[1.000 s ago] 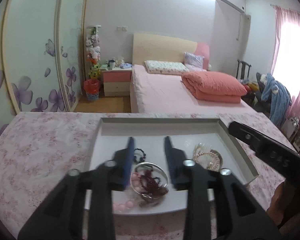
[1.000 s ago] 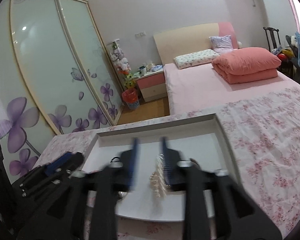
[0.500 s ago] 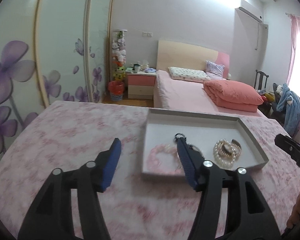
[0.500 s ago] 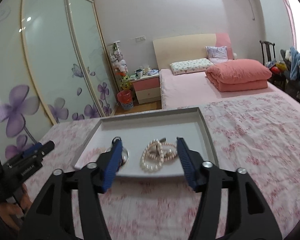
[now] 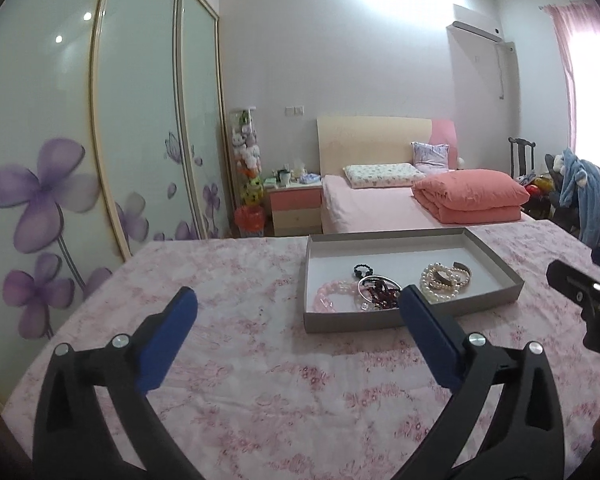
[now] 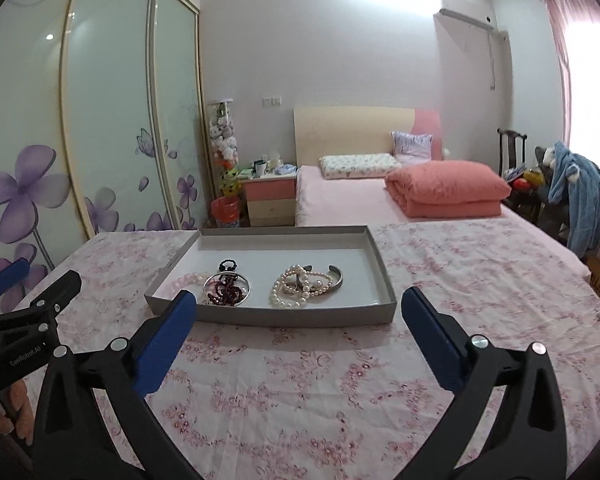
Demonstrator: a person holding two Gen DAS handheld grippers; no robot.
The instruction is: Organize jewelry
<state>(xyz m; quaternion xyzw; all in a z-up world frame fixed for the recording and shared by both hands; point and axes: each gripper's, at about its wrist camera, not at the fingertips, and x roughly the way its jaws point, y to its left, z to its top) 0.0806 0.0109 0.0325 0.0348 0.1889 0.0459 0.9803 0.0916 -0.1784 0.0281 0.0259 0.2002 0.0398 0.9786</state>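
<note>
A shallow grey tray (image 5: 410,322) (image 6: 300,315) lies on the floral pink tablecloth. In it lie a pink bead bracelet (image 5: 332,294) (image 6: 186,280), a silver bangle with dark red beads (image 5: 378,289) (image 6: 227,287), a small black bead ring (image 5: 363,269) (image 6: 228,265), a pearl strand (image 5: 440,282) (image 6: 296,288) and a metal cuff (image 5: 462,270) (image 6: 334,274). My left gripper (image 5: 298,318) is open and empty, short of the tray and to its left. My right gripper (image 6: 300,316) is open and empty, in front of the tray's near wall.
The tablecloth (image 6: 340,380) covers the whole table. Behind it stand a pink bed (image 6: 380,196) with a folded quilt, a nightstand (image 6: 268,200), a red bin (image 6: 225,210) and sliding wardrobe doors (image 6: 120,120) on the left. A chair with blue clothing (image 6: 576,196) is at the right.
Both grippers have pulled back from over the tray and opened wide. The jewelry stays in the tray. The left gripper has also moved to the left.
</note>
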